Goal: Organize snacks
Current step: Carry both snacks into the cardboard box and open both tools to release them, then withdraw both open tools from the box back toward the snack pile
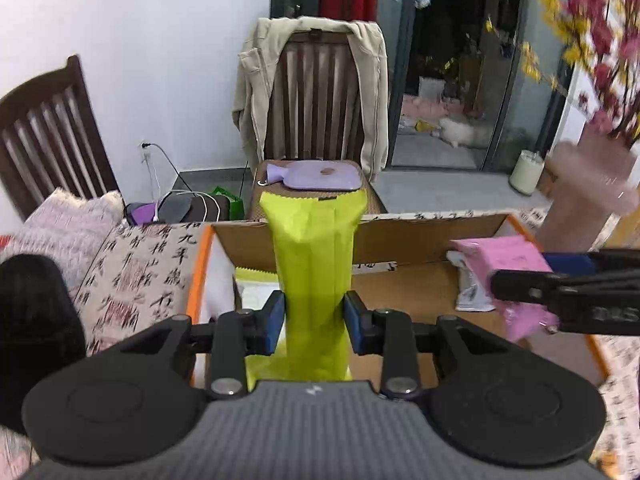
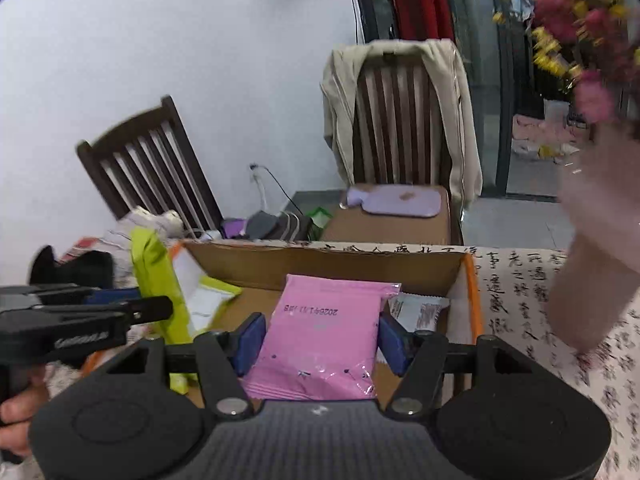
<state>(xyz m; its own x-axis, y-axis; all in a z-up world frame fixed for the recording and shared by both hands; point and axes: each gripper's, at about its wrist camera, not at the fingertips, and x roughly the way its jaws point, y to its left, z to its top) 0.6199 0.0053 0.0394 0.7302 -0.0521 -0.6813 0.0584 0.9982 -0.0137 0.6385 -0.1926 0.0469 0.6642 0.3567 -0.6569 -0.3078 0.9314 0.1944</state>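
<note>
While the left gripper (image 1: pixel 314 322) pinches the yellow-green packet (image 1: pixel 314 264) and the right gripper (image 2: pixel 320 338) pinches the pink packet (image 2: pixel 326 332) at frame centre, we should lower both inside the cardboard box (image 2: pixel 332 266) walls before letting go

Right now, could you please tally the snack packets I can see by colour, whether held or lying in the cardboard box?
Yellow-green foil packets: 2, one long pouch held, one lying in the box
Pink plastic packets: 1, held
White wrapper packets: 1, in the box
Total: 4
</note>
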